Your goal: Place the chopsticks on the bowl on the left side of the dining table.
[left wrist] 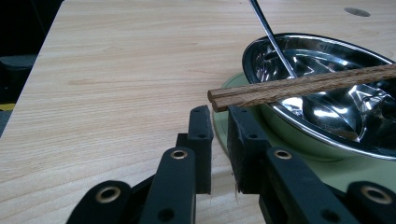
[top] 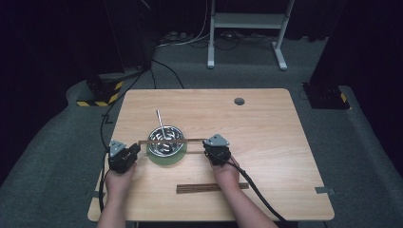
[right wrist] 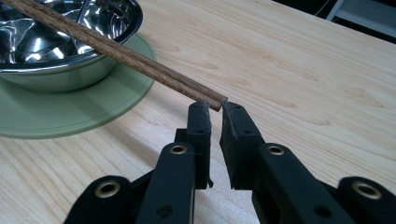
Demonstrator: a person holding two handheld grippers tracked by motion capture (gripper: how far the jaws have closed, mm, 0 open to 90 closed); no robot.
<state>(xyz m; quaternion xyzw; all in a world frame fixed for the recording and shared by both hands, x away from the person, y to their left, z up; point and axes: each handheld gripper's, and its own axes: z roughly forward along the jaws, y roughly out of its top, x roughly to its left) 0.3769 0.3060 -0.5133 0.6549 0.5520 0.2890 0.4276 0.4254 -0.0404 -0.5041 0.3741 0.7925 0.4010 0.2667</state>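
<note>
A pair of brown wooden chopsticks (top: 190,140) lies level across the rim of a steel bowl (top: 164,148), which stands on a round green plate (top: 166,161). A metal spoon (top: 159,118) leans in the bowl, its handle pointing away from me. My left gripper (top: 138,148) pinches the sticks' left end at its very tips (left wrist: 219,112). My right gripper (top: 205,142) pinches the other end (right wrist: 217,107) the same way. In the gripper views the chopsticks (left wrist: 303,86) (right wrist: 130,58) run from the tips over the bowl (left wrist: 327,56) (right wrist: 56,77).
A second pair of chopsticks (top: 199,188) lies flat on the wooden table (top: 266,142) near its front edge, just in front of the right hand. A round cable hole (top: 239,101) sits near the far edge. The floor beyond holds cables and a desk frame.
</note>
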